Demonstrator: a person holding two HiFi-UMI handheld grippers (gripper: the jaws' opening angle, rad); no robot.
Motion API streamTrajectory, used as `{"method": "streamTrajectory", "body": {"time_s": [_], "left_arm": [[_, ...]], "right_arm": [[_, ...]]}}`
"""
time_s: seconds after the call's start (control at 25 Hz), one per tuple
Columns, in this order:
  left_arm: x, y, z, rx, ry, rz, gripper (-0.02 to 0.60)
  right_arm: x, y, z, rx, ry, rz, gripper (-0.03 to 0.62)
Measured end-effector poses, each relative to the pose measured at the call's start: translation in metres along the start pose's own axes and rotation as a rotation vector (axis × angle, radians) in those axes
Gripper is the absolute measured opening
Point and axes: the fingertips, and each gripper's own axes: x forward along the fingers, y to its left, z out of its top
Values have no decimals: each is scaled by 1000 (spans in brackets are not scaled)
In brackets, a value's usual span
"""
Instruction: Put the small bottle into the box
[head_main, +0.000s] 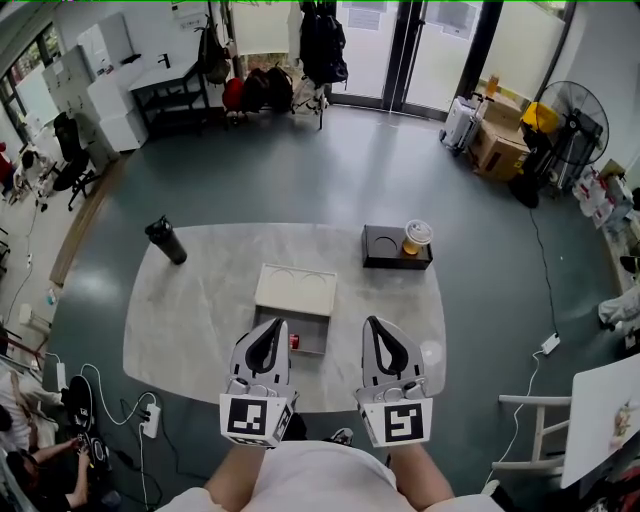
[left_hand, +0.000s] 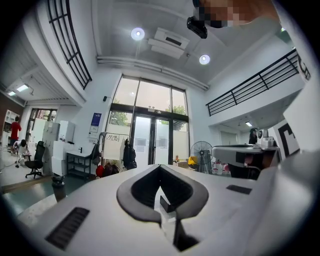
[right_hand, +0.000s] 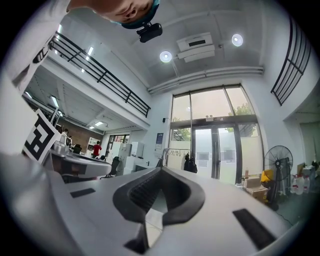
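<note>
In the head view a pale wooden box (head_main: 295, 290) lies mid-table, with a darker open part (head_main: 312, 340) on its near side. A small red bottle (head_main: 294, 341) lies in that open part, at its left end. My left gripper (head_main: 273, 324) is held level over the table's near edge, its tip just left of the bottle, shut and empty. My right gripper (head_main: 373, 322) hangs beside it on the right, also shut and empty. The left gripper view (left_hand: 161, 168) and right gripper view (right_hand: 161, 170) look across the room, and neither shows the box or the bottle.
On the marble table (head_main: 200, 320) a black flask (head_main: 166, 241) stands at the far left. A black tray (head_main: 392, 250) holding a cup of amber drink (head_main: 416, 238) sits at the far right. A white disc (head_main: 432, 352) lies near my right gripper. A power strip (head_main: 151, 420) lies on the floor.
</note>
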Motion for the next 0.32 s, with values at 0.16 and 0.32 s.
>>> {"method": "streamTrajectory", "body": {"time_s": [0.16,0.32], "left_arm": [[1,-2,0,-8,-16,-7,20],[1,-5,-1,-9,-13,-9,20]], "right_arm": [[-3,-8,0,4,4,-20,25],[-5,-13,0,-2,-4,-24,25]]}}
